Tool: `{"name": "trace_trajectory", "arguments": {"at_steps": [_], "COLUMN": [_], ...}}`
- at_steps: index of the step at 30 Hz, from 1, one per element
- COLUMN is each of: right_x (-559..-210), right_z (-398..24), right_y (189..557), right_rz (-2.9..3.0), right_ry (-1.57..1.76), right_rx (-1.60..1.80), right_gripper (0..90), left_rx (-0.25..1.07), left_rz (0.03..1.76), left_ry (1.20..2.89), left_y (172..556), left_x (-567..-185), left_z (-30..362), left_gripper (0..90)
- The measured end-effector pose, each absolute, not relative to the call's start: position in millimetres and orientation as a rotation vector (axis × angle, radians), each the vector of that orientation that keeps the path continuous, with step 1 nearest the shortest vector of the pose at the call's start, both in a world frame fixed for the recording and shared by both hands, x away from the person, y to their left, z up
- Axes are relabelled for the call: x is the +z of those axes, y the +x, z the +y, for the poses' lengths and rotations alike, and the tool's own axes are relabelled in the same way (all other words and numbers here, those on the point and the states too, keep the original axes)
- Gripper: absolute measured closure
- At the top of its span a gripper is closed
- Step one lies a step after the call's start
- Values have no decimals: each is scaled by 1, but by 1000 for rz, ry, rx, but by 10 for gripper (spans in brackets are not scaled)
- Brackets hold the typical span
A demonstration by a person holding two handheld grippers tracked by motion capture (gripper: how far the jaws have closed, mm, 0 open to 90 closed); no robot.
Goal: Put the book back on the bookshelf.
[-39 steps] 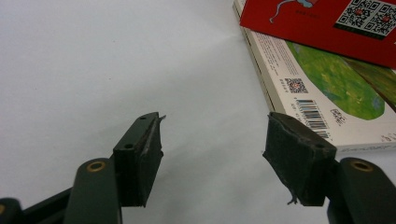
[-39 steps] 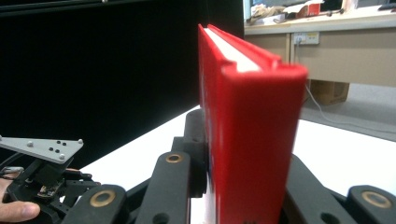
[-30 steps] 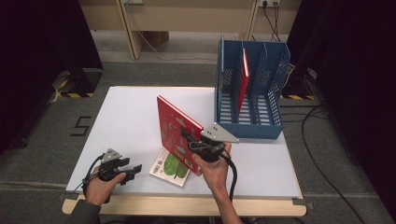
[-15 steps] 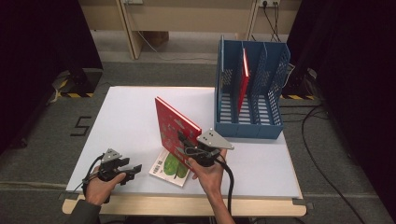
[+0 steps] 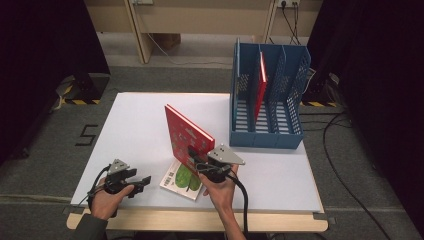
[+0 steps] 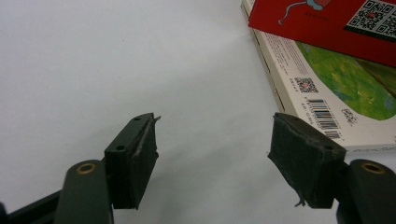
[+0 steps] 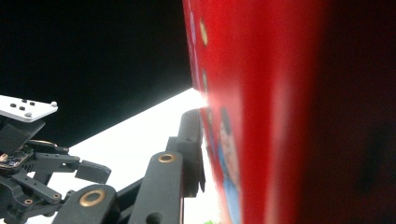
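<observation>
My right gripper (image 5: 196, 161) has its jaws clamped on the red book (image 5: 186, 135), holding it tilted above the green book (image 5: 183, 179) on the white tabletop (image 5: 135, 120). My left gripper (image 5: 141, 181) sits nearby; its jaws have just been opening, with nothing between them.

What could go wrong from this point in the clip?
The right gripper clamps the red book only at its lower corner, so the tilted book could pivot or slip. It hangs over the green book and might knock it. The left gripper is open, giving no support.
</observation>
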State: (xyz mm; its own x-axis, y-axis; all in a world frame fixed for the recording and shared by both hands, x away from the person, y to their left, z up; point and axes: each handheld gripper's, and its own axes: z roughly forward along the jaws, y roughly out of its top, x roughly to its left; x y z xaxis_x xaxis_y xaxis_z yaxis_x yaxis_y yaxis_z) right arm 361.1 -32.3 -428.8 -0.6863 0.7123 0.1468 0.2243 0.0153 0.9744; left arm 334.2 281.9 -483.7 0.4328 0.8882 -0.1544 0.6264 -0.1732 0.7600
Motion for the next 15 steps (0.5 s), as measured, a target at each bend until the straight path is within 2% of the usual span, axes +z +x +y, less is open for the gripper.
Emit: {"name": "trace_trajectory", "arguments": {"at_steps": [15], "right_x": [-449], "right_z": [-27], "right_y": [360], "right_rz": [1896], "right_ry": [949], "right_rx": [1670], "right_gripper": [749], "left_rx": [415], "left_rz": [1280], "left_ry": [1903], "left_y": [335], "left_x": [-485], "left_z": [282], "left_gripper": [309]}}
